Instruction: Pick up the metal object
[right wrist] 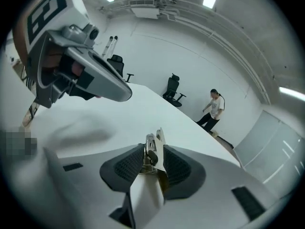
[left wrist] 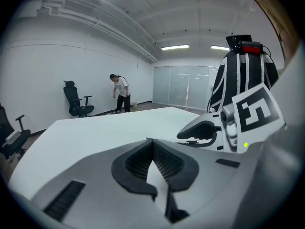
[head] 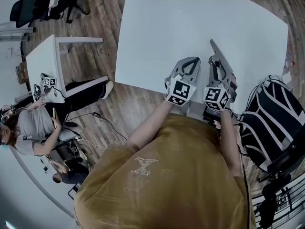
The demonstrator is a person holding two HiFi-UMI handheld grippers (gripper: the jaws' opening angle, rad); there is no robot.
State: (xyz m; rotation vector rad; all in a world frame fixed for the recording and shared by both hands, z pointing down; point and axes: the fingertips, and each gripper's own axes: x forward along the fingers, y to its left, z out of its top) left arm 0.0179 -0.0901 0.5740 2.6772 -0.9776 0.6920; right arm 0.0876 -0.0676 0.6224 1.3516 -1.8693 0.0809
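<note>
Peeking from right claw [right wrist: 154,150]: metal object [right wrist: 150,144]

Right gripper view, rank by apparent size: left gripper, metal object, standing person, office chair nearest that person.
1. left gripper, by far.
2-3. metal object in the jaws and standing person: look alike; the object is just nearer the camera, so unranked.
4. office chair, smallest.

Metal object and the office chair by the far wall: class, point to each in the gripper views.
metal object [right wrist: 151,150], right gripper view, on its shiny middle between the jaws.
office chair [left wrist: 72,98], left gripper view, on its backrest.
</note>
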